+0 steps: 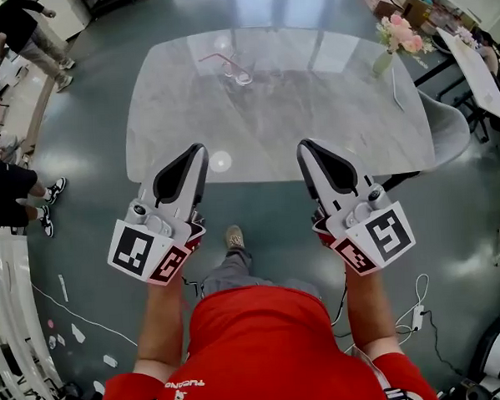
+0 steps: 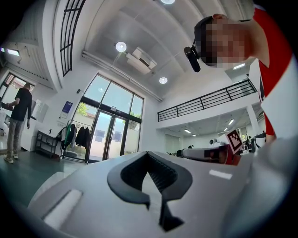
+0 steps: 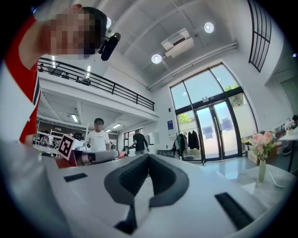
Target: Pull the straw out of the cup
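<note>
Far across the table [image 1: 312,108], your cup [image 1: 242,77] has the straw [image 1: 217,59] in it, tilted left; left gripper [image 1: 199,149] and right gripper [image 1: 304,146] hover near you, pinched closed, empty.

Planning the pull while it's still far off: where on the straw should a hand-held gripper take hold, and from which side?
Grip the straw on its free part outside the cup, coming from the head view's left and above: it seems to lean out that way past the rim. Too small to judge finer.
</note>
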`<state>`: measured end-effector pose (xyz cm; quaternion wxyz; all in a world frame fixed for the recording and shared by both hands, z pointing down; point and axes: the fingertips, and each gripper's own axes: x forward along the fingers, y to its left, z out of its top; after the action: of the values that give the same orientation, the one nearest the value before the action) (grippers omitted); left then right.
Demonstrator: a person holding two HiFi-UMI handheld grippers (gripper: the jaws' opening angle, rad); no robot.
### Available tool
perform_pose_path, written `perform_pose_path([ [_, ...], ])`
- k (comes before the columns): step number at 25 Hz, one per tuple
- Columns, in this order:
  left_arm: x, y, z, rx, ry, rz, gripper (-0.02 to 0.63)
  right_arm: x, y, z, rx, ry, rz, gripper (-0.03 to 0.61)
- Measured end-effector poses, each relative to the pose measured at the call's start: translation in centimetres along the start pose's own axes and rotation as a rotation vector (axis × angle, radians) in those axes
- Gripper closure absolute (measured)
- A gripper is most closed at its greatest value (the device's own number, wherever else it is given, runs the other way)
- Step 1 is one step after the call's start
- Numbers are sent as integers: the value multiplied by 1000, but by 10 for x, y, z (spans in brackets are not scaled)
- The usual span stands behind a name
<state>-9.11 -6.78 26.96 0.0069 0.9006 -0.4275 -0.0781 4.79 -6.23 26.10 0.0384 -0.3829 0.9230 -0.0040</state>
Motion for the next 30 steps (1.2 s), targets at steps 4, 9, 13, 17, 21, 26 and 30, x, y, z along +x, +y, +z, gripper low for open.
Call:
perform_pose_path([
  [4, 22, 30, 1, -1, 4, -21, 609, 31, -16, -1, -2, 3, -20, 577],
  [9, 43, 66, 1, -2, -2, -54, 609, 68, -28, -6, -11, 12, -49, 577],
  [13, 55, 92, 1, -1, -5, -82, 609, 95, -35, -8, -19, 14, -74, 577],
  [17, 65, 111, 0, -3, -3, -107, 609, 113, -42, -12, -23, 28, -104, 577],
  [21, 76, 125, -2, -14, -9, -123, 609, 124, -50, -16, -29, 50, -128, 577],
  [26, 87, 134, -8, -31, -5, -129, 609, 133, -60, -19, -48, 76, -137, 577],
  [30, 98, 134, -16, -33, 3, -122, 609, 136, -71, -20, -55, 81, -131, 577],
])
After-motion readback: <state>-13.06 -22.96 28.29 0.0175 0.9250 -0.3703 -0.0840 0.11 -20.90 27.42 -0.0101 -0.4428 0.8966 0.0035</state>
